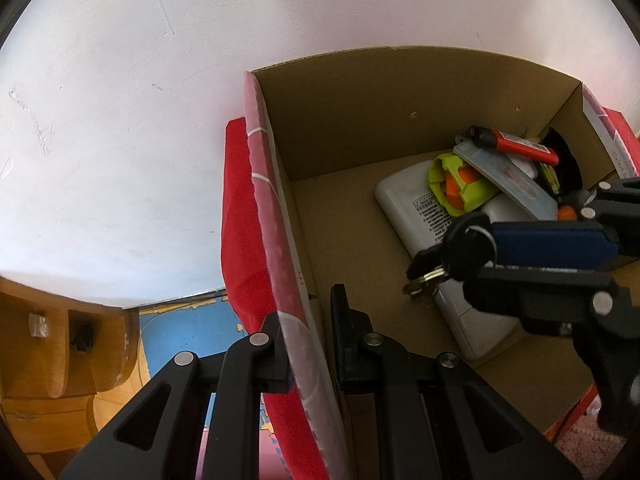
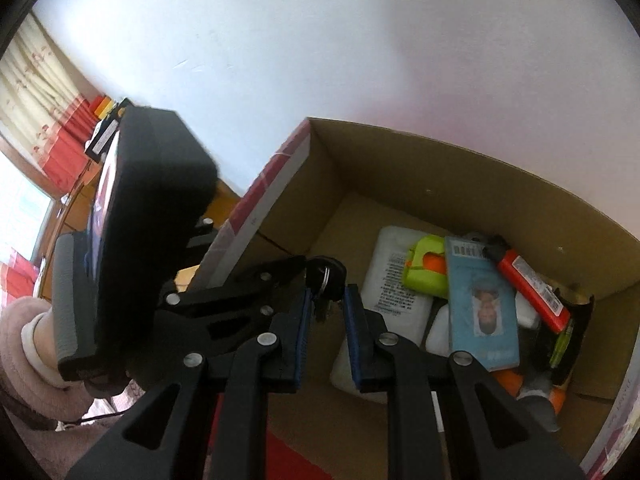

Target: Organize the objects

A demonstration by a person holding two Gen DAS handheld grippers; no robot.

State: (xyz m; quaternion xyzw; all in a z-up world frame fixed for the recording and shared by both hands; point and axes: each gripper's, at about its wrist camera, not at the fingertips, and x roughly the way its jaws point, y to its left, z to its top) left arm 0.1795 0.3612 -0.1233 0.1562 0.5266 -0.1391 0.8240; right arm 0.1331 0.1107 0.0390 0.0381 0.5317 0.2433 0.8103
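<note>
An open cardboard box (image 1: 360,128) with a red and white outer side holds a white flat device (image 1: 408,200), a lime and orange holder (image 1: 456,188), a pale blue card case (image 1: 508,176) and a red lighter (image 1: 520,146). My left gripper (image 1: 308,340) is shut on the box's left wall (image 1: 276,216). My right gripper (image 2: 328,316) is inside the box, its fingers a little apart. A bunch of keys (image 2: 324,280) with black heads sits between its fingertips; it also shows in the left wrist view (image 1: 448,256).
A white wall stands behind the box. A wooden piece of furniture (image 1: 60,352) and a blue floor mat (image 1: 180,332) lie to the left. A red cloth (image 1: 240,216) lies under the box. The person's pink sleeve (image 2: 24,356) shows at the left.
</note>
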